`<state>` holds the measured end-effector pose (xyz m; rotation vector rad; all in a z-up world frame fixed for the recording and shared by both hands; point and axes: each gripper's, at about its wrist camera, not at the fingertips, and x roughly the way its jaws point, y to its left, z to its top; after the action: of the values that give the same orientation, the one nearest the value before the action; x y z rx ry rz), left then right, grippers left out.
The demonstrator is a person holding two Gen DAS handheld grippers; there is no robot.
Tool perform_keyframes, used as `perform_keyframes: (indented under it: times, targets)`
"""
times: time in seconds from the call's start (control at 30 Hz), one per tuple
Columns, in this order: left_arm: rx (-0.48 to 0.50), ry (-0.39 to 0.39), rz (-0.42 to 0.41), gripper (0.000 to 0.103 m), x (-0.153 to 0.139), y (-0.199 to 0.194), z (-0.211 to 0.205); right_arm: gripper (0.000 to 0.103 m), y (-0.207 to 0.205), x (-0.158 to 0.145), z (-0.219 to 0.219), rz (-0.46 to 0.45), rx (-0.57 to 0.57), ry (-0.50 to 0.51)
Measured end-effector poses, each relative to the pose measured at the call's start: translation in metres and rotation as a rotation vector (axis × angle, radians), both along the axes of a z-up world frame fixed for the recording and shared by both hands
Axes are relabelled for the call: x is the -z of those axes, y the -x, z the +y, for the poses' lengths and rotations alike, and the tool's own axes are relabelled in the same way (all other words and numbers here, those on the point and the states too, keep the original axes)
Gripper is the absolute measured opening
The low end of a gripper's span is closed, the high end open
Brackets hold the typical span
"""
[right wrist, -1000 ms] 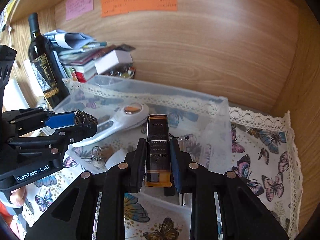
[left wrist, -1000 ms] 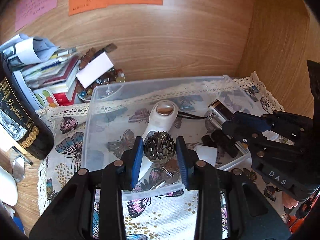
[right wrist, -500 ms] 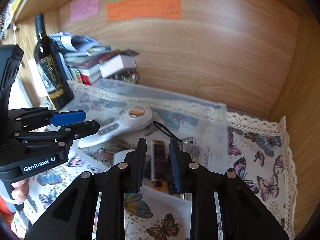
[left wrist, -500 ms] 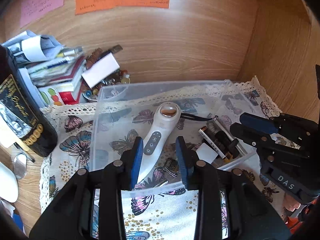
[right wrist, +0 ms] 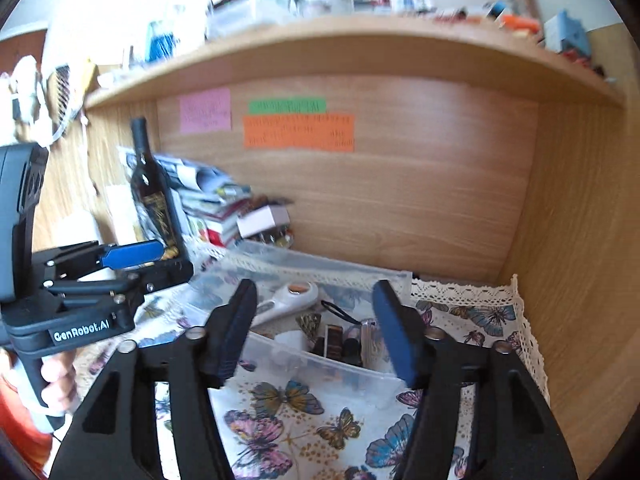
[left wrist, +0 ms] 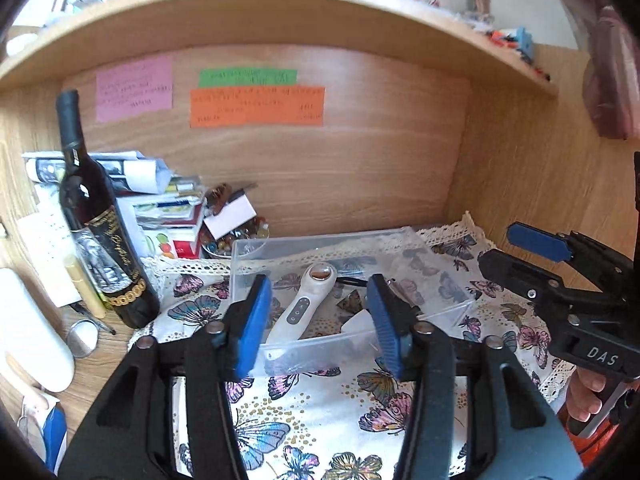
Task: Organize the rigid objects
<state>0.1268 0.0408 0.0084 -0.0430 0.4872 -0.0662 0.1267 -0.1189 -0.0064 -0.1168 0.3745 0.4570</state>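
While the clear plastic bin [left wrist: 400, 240] sits on the butterfly-print cloth [left wrist: 320, 420] with its load inside, you have both tools spread wide and gripping nothing. In the bin you can see the white handheld device [left wrist: 302, 304] lying diagonally, its round head toward the back wall, and in the right wrist view a row of small dark rigid items [right wrist: 340, 342] packed side by side at the near right end, next to a black cord [right wrist: 338, 312]. That grouping looks deliberate: long piece across the open floor of the bin, short pieces lined up against the wall so they do not roll.

Your left tool [left wrist: 318, 320] hovers in front of the bin's near wall, fingers apart on either side of it, touching nothing. Your right tool [right wrist: 316, 328] hangs likewise at the near right corner, jaws parted and empty. Both sit back and above, which suggests the drop-offs are done and you are free to reach for another item.

Farther out on the bench, the wine bottle [left wrist: 100, 240] stands upright left of the cloth, beside a heap of papers and booklets [left wrist: 160, 208] and a small dish of beads [left wrist: 236, 238]. Sticky notes [left wrist: 256, 106] hang on the back panel.
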Motion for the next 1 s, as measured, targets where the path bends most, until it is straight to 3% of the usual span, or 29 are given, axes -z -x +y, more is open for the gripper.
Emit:
perform_keyframes:
  times: [0.13, 0.17, 0.3, 0.37, 1.0]
  targets:
    - [-0.033, -0.029, -0.070, 0.065, -0.007, 0.027, -0.009, 0.080, 0.020, -0.004, -0.005, -0.045, 0.012, -0.020]
    - [-0.042, -0.039, -0.083, 0.071, -0.008, 0.033, -0.011, 0.084, 0.024, -0.004, -0.006, -0.059, 0.019, -0.020]
    - [-0.058, -0.059, -0.122, 0.077, -0.010, 0.055, -0.018, 0.091, 0.040, -0.003, -0.009, -0.093, 0.042, -0.026]
    - [-0.056, -0.049, -0.132, 0.088, -0.010, 0.062, -0.019, 0.096, 0.046, -0.003, -0.011, -0.093, 0.040, -0.036]
    - [-0.070, -0.054, -0.182, 0.097, -0.013, 0.087, -0.029, 0.099, 0.067, 0.000, -0.020, -0.114, 0.051, -0.058]
